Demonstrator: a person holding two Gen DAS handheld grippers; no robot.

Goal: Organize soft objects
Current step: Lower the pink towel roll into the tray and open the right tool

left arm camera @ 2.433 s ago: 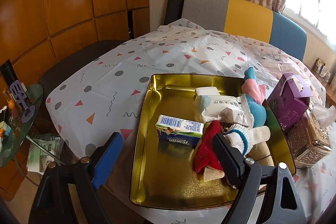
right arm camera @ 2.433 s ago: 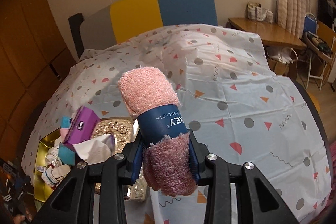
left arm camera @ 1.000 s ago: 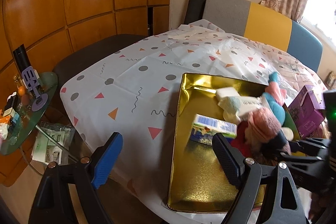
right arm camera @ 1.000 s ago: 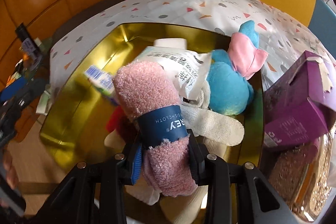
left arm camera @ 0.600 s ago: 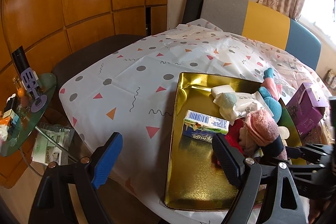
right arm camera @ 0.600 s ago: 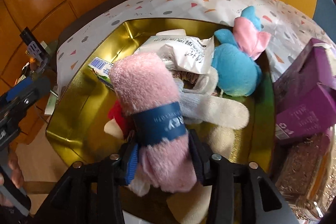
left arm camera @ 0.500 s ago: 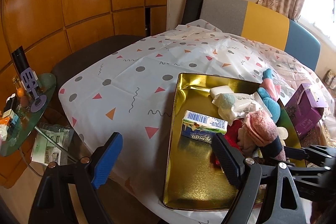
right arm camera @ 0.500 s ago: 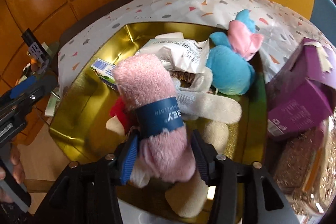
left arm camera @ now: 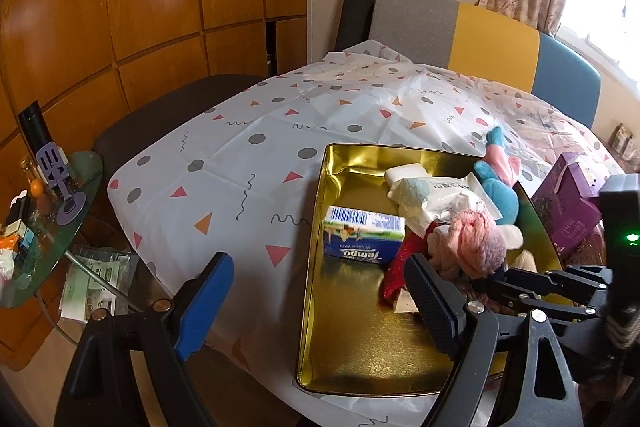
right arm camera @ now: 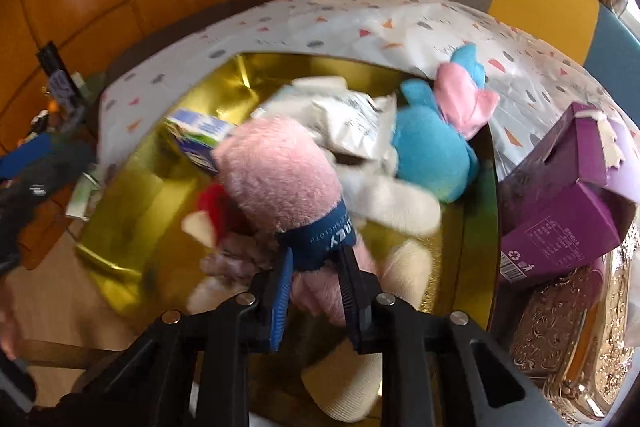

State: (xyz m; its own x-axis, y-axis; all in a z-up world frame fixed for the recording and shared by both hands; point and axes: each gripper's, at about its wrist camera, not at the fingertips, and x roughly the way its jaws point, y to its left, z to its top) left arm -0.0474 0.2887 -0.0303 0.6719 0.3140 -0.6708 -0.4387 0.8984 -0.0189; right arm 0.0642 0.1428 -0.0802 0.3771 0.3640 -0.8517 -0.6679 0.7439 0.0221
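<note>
We hold the pink cloth (right arm camera: pixel 280 179) clamped in our right gripper (right arm camera: pixel 314 283) over the pile in the gold tray (left arm camera: pixel 320 307); our left gripper (left arm camera: pixel 316 303) hangs parted and empty; next, probably, we let the cloth go.

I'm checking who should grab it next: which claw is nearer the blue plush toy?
Right. The right claw, shut on the pink rolled cloth, sits over the gold tray just short of the blue plush toy; the left claw hangs open off the tray's near corner.
</note>
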